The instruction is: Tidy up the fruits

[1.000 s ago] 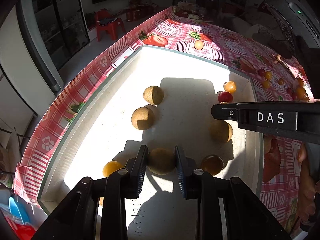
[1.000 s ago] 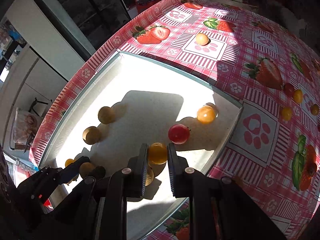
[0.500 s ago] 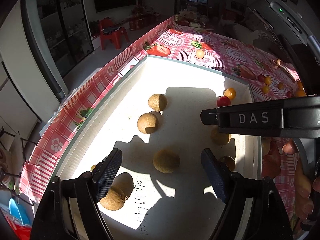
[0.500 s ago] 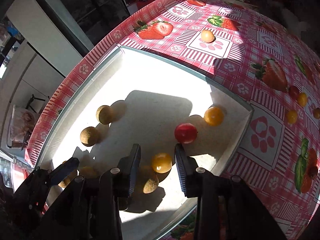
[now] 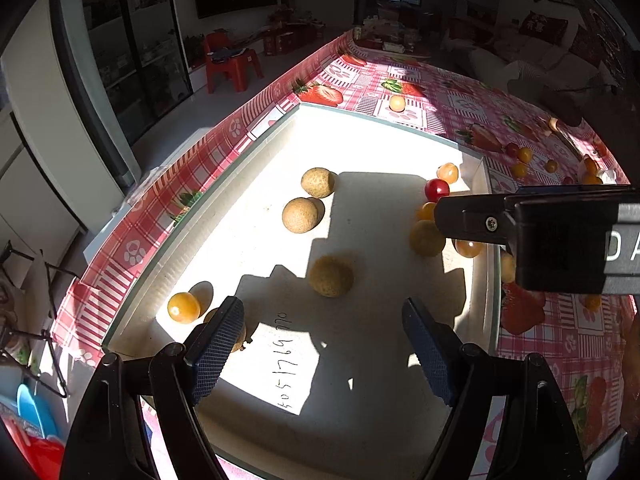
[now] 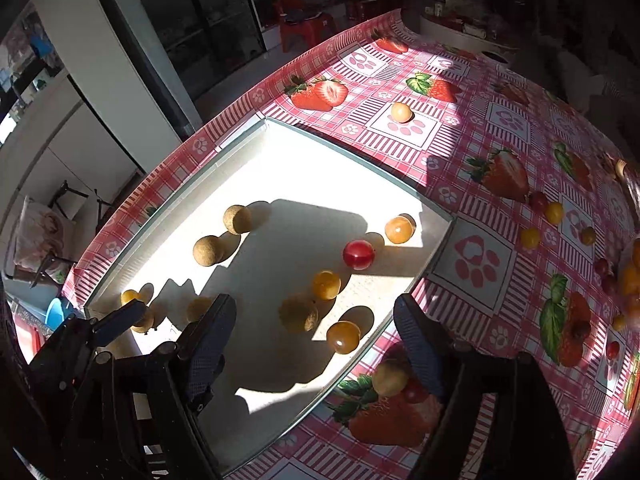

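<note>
1. White and flat, the tray [image 5: 280, 152] lies on the red checked tablecloth [image 5: 192, 168] in the left wrist view. The left gripper [image 5: 324, 344] hangs over its near end. Its jaws are opening wide and nothing is between them. A brown longan [image 5: 331, 276] sits on the tray just past the fingertips, set free, and two more longans [image 5: 300, 215] lie further up. I think the brown fruits are being put on this side to keep kinds apart.
2. Also in this view, a yellow cherry tomato [image 5: 183, 307] sits near the left corner, beside the left finger. The right gripper's black finger [image 5: 480, 220] crosses the right side and hides some fruit. Loose tomatoes [image 5: 524, 155] wait on the cloth.
3. Black jaws of the right gripper [image 6: 314, 326] are opening in the right wrist view, with nothing pinched. A yellow tomato [image 6: 326, 285] lies on the tray just ahead of them, near a red tomato [image 6: 358, 255] and an orange one [image 6: 399, 230]. This side seems to be for tomatoes.
4. One brown longan [image 6: 298, 314] and an amber tomato [image 6: 343, 337] sit low between the jaws. They could get bumped. More fruit [image 6: 530, 237] is still on the cloth, so the job looks part done.
</note>
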